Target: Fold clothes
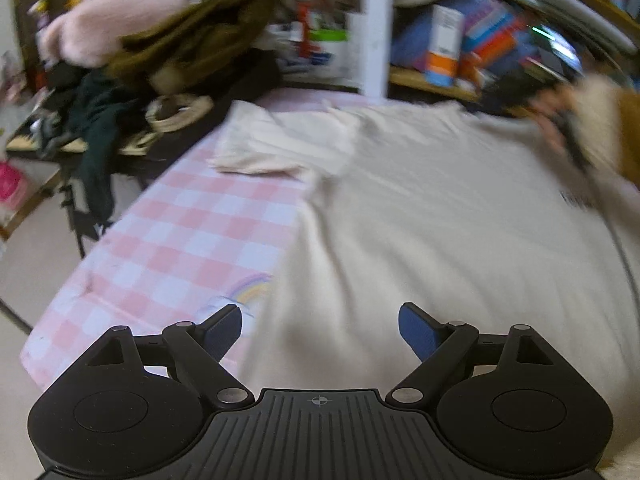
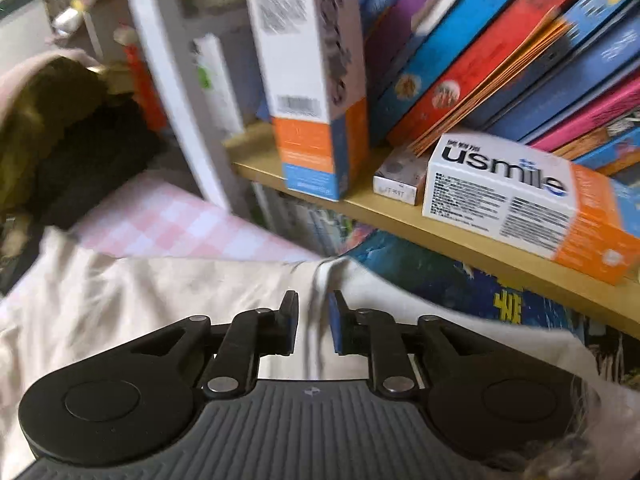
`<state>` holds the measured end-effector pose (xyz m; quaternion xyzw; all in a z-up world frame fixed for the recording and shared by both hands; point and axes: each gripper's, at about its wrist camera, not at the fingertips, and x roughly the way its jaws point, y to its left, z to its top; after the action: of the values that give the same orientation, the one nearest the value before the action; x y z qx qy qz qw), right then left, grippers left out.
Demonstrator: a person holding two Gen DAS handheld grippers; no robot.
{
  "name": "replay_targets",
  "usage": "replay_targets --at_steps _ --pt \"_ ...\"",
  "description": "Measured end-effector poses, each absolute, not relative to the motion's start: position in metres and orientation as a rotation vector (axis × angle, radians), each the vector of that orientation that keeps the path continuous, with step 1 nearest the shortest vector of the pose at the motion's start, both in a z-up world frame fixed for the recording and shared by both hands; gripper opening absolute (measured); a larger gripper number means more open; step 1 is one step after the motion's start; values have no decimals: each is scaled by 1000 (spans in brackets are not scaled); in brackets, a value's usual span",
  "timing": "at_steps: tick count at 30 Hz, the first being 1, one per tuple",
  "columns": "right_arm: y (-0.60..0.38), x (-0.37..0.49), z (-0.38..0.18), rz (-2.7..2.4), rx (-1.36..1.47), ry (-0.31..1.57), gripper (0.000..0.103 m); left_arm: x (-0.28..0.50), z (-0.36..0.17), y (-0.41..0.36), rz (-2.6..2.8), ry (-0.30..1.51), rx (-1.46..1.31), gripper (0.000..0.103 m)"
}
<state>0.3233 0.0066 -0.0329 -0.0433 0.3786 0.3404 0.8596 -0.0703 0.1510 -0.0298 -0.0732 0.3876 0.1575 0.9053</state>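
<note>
Cream shirt [image 1: 420,208] spread flat over the pink checked bed [image 1: 180,232], long axis running away towards the shelf [image 2: 400,220]. Right gripper [image 2: 314,320] clamped on its far edge (a raised fold); left gripper [image 1: 320,332] wide apart, empty, over the near hem.

Background: a wooden shelf [image 2: 420,236] crosses the right of the right wrist view, carrying leaning books [image 2: 500,40] and cartons; a white upright post [image 1: 376,28] stands at top centre of the left wrist view, and pale floor [image 1: 36,264] fills the left edge.
</note>
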Motion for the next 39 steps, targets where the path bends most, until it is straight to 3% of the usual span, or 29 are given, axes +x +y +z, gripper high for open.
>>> replay_targets --at_steps 2,6,8,14,18,20,22,24,30,33,34,35,39 --pt "-13 296 -24 731 -99 776 19 -67 -28 170 354 768 -205 83" --pt "-64 233 -10 707 -83 763 24 -43 -32 202 345 751 -277 65" --pt "-100 195 -5 665 -47 773 34 -27 -35 213 316 738 -286 63" --pt "-187 77 -10 396 -2 830 39 18 -47 225 207 741 -251 59" --pt "-234 -4 -20 186 53 875 45 32 -56 231 189 758 -255 40" --pt "-256 -34 -29 93 98 898 46 37 -59 233 180 762 -250 36" --pt "-270 -58 -36 16 162 919 46 43 -59 235 142 772 -246 5" --pt "-276 -78 -40 -14 197 924 45 50 -58 236 125 783 -227 5" --pt "-266 -104 -43 -25 171 925 42 72 -57 237 166 794 -192 5" --pt "-262 -107 -42 -15 151 929 26 71 -57 233 154 804 -173 5" --pt "-262 -108 -42 -10 144 933 10 69 -57 231 151 804 -176 5" --pt "-261 -108 -41 -5 136 937 4 68 -57 231 148 804 -181 5" --pt "-268 -106 -41 -27 145 936 3 69 -57 226 137 807 -168 5"
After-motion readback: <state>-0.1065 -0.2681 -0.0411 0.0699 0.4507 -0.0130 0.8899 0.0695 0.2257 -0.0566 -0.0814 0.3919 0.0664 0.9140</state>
